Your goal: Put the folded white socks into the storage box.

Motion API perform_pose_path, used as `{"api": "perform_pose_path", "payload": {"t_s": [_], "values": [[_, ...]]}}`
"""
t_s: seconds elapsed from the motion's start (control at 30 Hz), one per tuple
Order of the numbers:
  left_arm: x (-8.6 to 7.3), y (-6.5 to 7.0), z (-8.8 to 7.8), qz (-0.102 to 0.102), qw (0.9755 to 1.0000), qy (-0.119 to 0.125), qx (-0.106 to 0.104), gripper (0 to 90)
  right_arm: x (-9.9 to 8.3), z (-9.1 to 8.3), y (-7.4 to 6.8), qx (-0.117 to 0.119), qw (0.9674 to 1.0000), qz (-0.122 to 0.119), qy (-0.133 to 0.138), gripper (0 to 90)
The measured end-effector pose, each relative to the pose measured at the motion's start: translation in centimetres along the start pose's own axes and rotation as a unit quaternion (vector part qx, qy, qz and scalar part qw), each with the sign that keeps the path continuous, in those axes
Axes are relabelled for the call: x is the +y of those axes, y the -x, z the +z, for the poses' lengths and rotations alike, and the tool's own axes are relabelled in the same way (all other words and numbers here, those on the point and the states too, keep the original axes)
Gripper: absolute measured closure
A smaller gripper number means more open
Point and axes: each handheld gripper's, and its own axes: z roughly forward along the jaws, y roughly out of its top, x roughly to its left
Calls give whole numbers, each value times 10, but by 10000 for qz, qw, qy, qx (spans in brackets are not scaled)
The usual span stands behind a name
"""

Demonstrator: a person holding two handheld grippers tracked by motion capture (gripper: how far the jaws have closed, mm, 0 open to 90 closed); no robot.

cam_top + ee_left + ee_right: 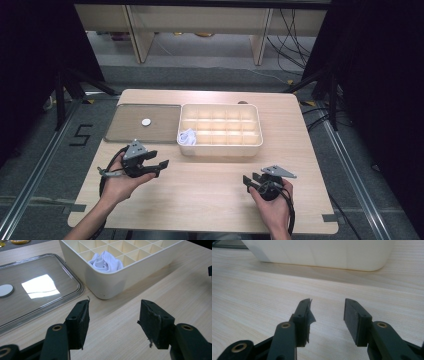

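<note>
Holding both grippers low over the table [210, 195], I see the left gripper [113, 320] and right gripper [327, 317] with jaws spread wide and empty. The white cloth [106, 262] sits bunched in the near-left corner compartment of the cream organizer box [252, 144], just beside the clear lid [125, 132]. Reaching in steeply, I judge a jaw could catch the divider wall and shove the box. The cloth is a crumpled wad; I can't tell any long axis or heading.

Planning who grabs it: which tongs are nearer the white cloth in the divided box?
Left. The left tongs sit just in front of the box corner holding the white cloth; the right tongs are farther off, toward the box's other end.
</note>
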Motion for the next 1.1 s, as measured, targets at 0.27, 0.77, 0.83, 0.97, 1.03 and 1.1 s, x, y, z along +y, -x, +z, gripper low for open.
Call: {"api": "perform_pose_path", "payload": {"t_s": [0.27, 0.77, 0.83, 0.97, 1.03, 1.1], "values": [[-11, -1, -6, -27, 9998, 151, 109, 409, 0, 0, 0, 22, 10000, 14, -35, 574], [-41, -4, -13, -157, 9985, 416, 309, 408, -1, -1, 0, -19, 10000, 1, -73, 572], [-46, -5, -13, -159, 9981, 464, 372, 408, -1, 0, 0, 3, 10000, 14, -29, 571], [-56, -7, -10, -178, 9979, 487, 400, 406, -1, -1, 0, -4, 10000, -4, -88, 571], [-60, -8, -10, -160, 9977, 472, 463, 405, -1, -1, -1, 17, 10000, 2, -95, 570], [-64, -9, -8, -167, 9974, 512, 478, 405, -1, -1, -1, 3, 10000, 7, -95, 570]]}}
